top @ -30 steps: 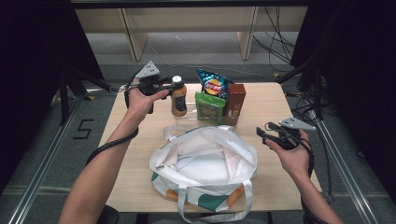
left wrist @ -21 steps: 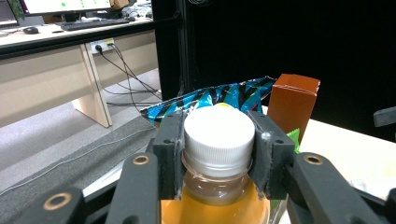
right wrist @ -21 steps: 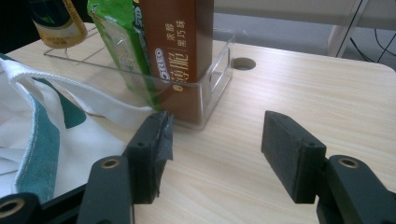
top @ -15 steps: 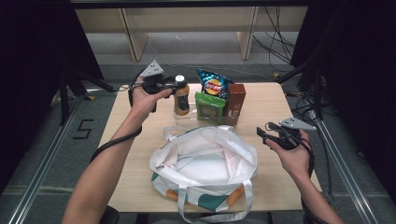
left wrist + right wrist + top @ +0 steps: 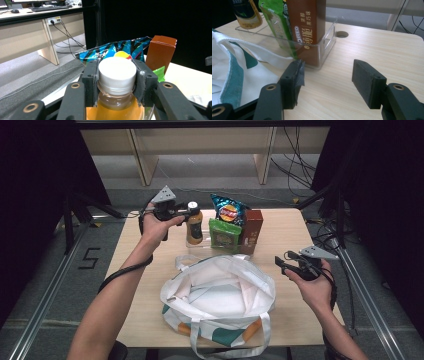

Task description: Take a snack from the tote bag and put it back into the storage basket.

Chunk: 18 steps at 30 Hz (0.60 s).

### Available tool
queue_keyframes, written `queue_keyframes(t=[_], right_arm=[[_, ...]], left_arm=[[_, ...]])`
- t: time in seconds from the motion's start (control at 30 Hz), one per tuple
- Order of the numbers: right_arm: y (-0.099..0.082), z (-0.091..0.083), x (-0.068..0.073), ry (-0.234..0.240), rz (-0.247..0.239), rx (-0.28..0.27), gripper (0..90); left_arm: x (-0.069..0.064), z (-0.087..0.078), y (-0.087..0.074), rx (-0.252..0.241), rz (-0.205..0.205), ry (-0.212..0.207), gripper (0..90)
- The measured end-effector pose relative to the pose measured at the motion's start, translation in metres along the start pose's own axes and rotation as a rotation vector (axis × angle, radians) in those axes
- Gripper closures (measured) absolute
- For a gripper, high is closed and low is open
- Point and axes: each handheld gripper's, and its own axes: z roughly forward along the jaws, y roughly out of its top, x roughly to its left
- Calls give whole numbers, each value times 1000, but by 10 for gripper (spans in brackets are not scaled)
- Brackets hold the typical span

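At table's far edge, amber-filled clear bottle with white cap (image 5: 117, 72) stood in clear plastic tray (image 5: 325, 42) | pinched at cap by left gripper (image 5: 181, 212) pads | step judged: lifting out; next likely needed carrying over open white tote bag (image 5: 220, 295) | left forearm outstretched | right gripper (image 5: 327, 75) idle, jaws spread, empty.

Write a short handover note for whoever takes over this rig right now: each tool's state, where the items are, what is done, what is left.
Left tool: shut on the bottle at its white cap, in the clear tray.
Right tool: open, empty, over the table right of the tote bag.
Also in the tray: chip bag, green packet, brown box.
Done: bottle gripped; the bag lies open, nothing visible inside.
Left: probably lift the bottle into the bag, then the others.
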Motion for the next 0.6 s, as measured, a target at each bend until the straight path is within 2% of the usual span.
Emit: queue_keyframes(t=[0.07, 0.1, 0.17, 0.2, 0.27, 0.4, 0.5, 0.6], right_arm=[[0, 0, 0, 3, -1, -1, 427], [0, 0, -1, -1, -18, -7, 427], [0, 0, 0, 1, 1, -1, 427], [0, 1, -1, 2, -16, -6, 427], [-1, 2, 0, -8, -10, -31, 427], [0, 0, -1, 2, -17, -5, 427], [0, 1, 0, 4, -9, -12, 427], [0, 1, -2, 5, -26, -6, 427]], left_arm=[[1, 1, -1, 1, -3, 3, 588], [1, 1, -2, 4, -4, 5, 588], [2, 2, -3, 3, -6, 6, 588], [2, 3, -4, 4, -10, 8, 588], [2, 4, -5, 7, -9, 9, 588], [1, 6, -6, 8, -15, 12, 588], [1, 7, -7, 11, -14, 10, 588], [2, 9, -8, 14, -22, 18, 588]])
